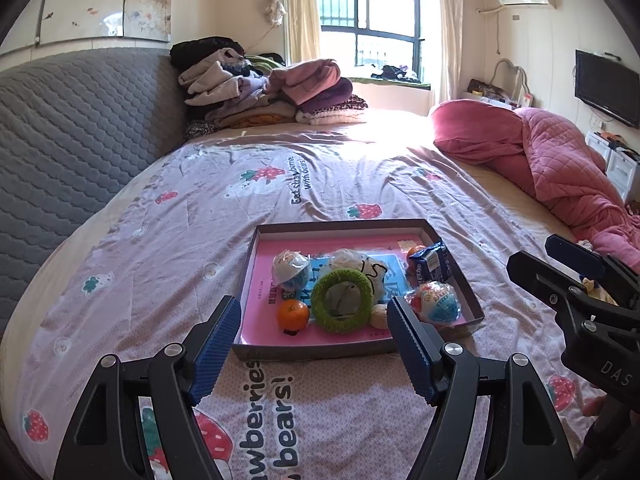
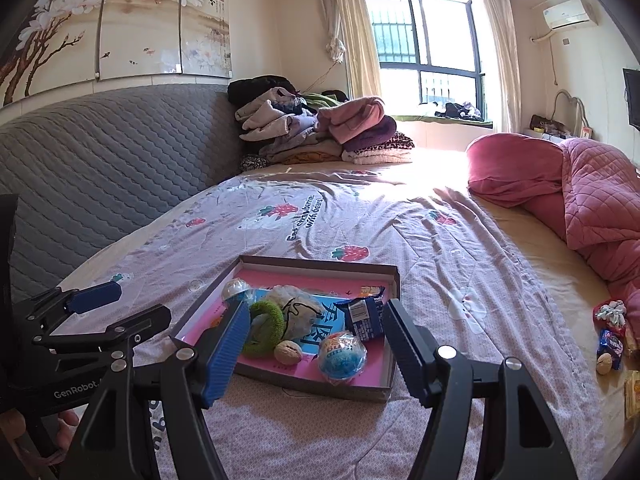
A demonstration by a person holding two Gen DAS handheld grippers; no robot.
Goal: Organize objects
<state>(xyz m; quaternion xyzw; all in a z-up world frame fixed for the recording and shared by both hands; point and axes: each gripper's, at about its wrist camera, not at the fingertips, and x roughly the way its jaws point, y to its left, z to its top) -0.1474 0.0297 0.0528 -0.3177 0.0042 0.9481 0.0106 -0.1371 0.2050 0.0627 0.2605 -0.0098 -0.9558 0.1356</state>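
Note:
A shallow cardboard box (image 1: 316, 350) with a pink floor lies on the bed; it also shows in the right wrist view (image 2: 280, 380). It holds a green fuzzy ring (image 1: 341, 305), an orange (image 1: 293, 314), a walnut (image 2: 288, 353), a blue snack pack (image 2: 363, 312), a white crumpled bag (image 2: 298, 312) and two wrapped ball-shaped treats (image 1: 435, 302). My left gripper (image 1: 314, 344) is open and empty, just short of the box's near wall. My right gripper (image 2: 314, 350) is open and empty, just above the box's near side.
A small pile of loose items (image 2: 610, 334) (a knotted rope toy, a snack pack, a walnut) lies at the bed's right edge. A pink quilt (image 2: 592, 196) is bunched at the right. Folded clothes (image 1: 272, 92) are stacked at the far end. A grey quilted headboard (image 1: 72, 152) runs along the left.

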